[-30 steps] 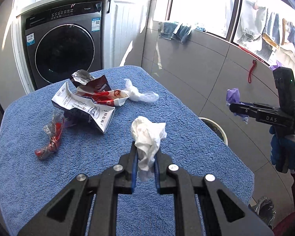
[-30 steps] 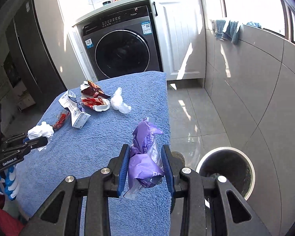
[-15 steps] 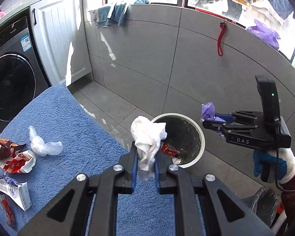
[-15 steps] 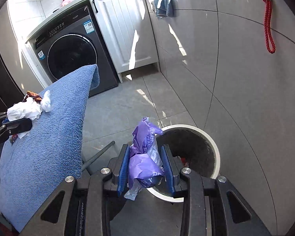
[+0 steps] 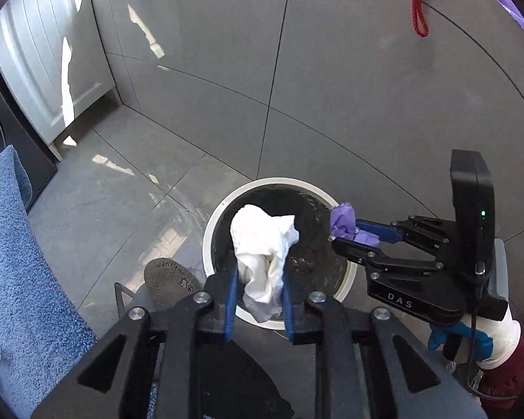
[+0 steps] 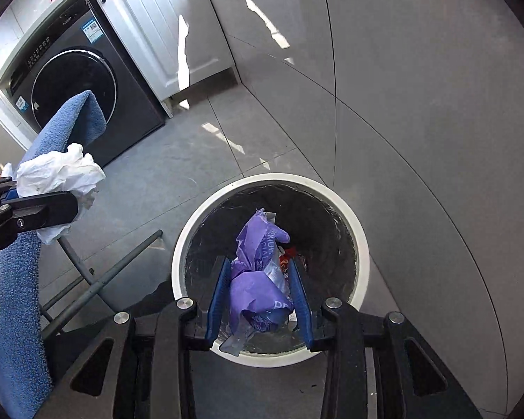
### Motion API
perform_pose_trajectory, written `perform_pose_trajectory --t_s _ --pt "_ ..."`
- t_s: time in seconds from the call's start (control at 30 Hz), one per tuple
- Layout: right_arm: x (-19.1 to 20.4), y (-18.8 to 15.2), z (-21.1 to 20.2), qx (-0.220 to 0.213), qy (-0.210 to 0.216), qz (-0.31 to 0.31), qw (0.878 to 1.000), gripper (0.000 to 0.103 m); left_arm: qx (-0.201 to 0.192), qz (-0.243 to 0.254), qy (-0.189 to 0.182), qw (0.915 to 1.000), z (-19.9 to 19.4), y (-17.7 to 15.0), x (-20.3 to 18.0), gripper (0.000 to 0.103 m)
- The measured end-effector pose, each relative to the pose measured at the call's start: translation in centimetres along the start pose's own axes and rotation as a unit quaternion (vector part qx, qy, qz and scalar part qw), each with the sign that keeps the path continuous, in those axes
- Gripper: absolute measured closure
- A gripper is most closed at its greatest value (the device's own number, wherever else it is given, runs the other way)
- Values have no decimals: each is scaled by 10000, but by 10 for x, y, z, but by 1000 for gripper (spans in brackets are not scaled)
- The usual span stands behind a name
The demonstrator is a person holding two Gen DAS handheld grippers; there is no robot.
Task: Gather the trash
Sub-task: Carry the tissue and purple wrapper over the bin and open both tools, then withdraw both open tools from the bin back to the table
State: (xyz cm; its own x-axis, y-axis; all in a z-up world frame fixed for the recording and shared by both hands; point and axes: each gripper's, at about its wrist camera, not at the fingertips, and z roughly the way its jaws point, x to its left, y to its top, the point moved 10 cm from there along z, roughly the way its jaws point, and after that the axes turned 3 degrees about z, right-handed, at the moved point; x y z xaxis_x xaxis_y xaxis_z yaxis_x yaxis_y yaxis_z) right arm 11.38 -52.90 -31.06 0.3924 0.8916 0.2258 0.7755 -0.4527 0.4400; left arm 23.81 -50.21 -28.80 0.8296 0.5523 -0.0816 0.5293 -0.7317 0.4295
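Note:
My left gripper [image 5: 258, 272] is shut on a crumpled white tissue [image 5: 262, 244] and holds it over the near rim of the round white-rimmed trash bin [image 5: 209, 230] on the floor. My right gripper [image 6: 258, 289] is shut on a crumpled purple wrapper [image 6: 258, 279] and holds it above the bin's opening [image 6: 359, 241]. The bin has a dark liner and some red trash at the bottom. The right gripper also shows in the left wrist view [image 5: 342, 230] at the bin's right rim. The left gripper with the tissue [image 6: 59, 174] shows at the left of the right wrist view.
The blue towel-covered table [image 5: 21, 272] is at the left, with its folding legs [image 6: 104, 276] beside the bin. A washing machine [image 6: 77, 80] and a white cabinet [image 6: 167, 35] stand behind. A grey tiled wall [image 5: 366, 87] is close behind the bin. A slipper [image 5: 171, 279] lies by the bin.
Both grippers have swung away from the table and down over the bin, each still holding its piece of trash. The bin is now closer and directly under them.

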Motion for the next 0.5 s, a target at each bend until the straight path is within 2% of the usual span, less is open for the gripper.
perform_pose_trajectory --t_s 0.13,0.33,0.5 --pt "-9 -2 6 62 -134 68 9999 61 18 -89 -77 9999 11 5 -2 63" --pt "-15 -1 -5 -23 -269 81 9996 60 -56 -251 -309 9992 3 7 -5 62" --pt "-10 -2 -34 -248 -302 92 9992 60 -235 -242 -225 9992 -24 2 0 62"
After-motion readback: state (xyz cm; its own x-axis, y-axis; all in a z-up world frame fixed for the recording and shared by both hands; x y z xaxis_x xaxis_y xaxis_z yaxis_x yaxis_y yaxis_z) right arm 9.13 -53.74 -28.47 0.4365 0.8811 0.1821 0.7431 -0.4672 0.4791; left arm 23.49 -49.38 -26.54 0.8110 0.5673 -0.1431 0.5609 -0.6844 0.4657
